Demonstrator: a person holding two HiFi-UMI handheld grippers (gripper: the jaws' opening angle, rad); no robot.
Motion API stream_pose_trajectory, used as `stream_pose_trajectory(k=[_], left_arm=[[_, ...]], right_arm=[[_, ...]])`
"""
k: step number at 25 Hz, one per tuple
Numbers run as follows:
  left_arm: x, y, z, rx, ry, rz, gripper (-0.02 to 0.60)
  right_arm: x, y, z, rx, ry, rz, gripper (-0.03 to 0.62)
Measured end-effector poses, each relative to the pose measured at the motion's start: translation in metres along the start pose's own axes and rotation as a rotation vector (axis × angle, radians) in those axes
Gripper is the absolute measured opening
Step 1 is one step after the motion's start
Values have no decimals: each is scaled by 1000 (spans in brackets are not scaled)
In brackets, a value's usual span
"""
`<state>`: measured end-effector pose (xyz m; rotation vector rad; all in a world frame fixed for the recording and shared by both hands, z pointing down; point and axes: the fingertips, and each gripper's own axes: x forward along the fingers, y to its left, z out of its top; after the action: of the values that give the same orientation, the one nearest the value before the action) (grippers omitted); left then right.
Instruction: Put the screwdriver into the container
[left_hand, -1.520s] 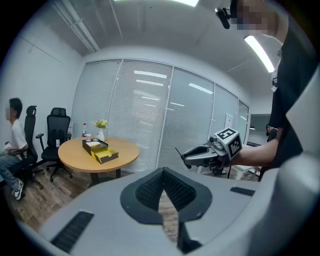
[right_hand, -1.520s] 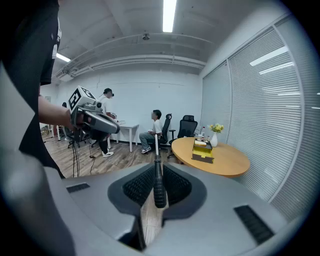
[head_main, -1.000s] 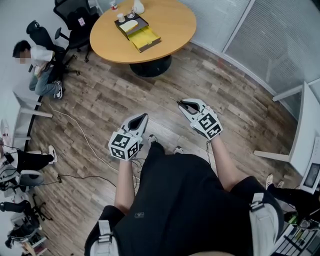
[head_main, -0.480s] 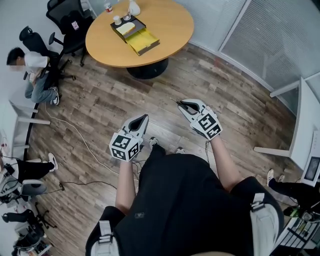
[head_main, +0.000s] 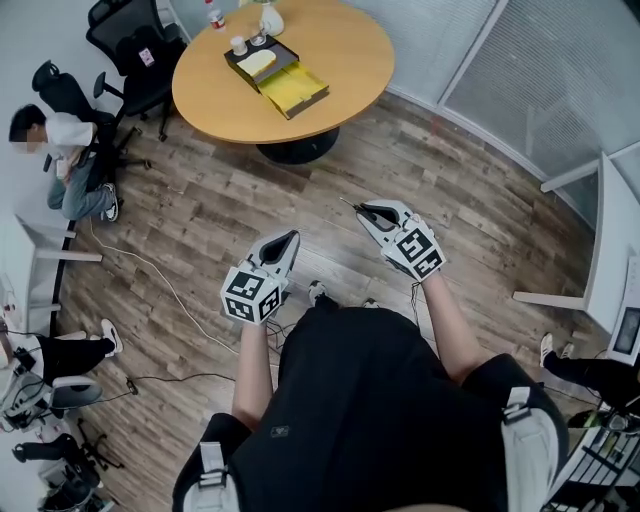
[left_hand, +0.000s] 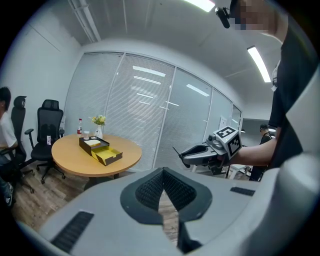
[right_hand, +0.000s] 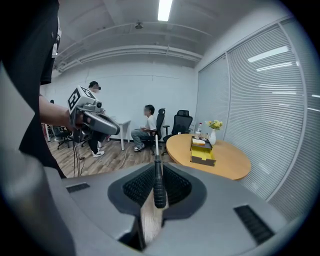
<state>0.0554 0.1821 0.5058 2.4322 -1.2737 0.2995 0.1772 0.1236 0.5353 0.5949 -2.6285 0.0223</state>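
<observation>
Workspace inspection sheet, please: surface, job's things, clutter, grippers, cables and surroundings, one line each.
Surface: round wooden table, well ahead of both grippers.
Job's things: screwdriver held in the right gripper; black-and-yellow container on the table, its yellow tray open.
Clutter: vase, bottle and cup by the container at the table's far edge.
Grippers: right gripper shut on the screwdriver; left gripper shut, nothing between its jaws.
Cables: white cable lying across the wood floor.
Surroundings: office chairs, a seated person, blinds along the wall.
</observation>
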Motion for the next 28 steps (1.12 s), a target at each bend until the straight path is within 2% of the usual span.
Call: stream_pose_trajectory(k=[14,21,28], left_arm=[[-19,69,6,23,14,-61,5],[-21,88,4,-6,25,-43,5],[-8,112,13,-25,26,16,5]], right_arm=[[66,24,24,9,18,-31,44],[85,12,30,11,25,-24,44],[107,-14,32,-4,23,20,44]])
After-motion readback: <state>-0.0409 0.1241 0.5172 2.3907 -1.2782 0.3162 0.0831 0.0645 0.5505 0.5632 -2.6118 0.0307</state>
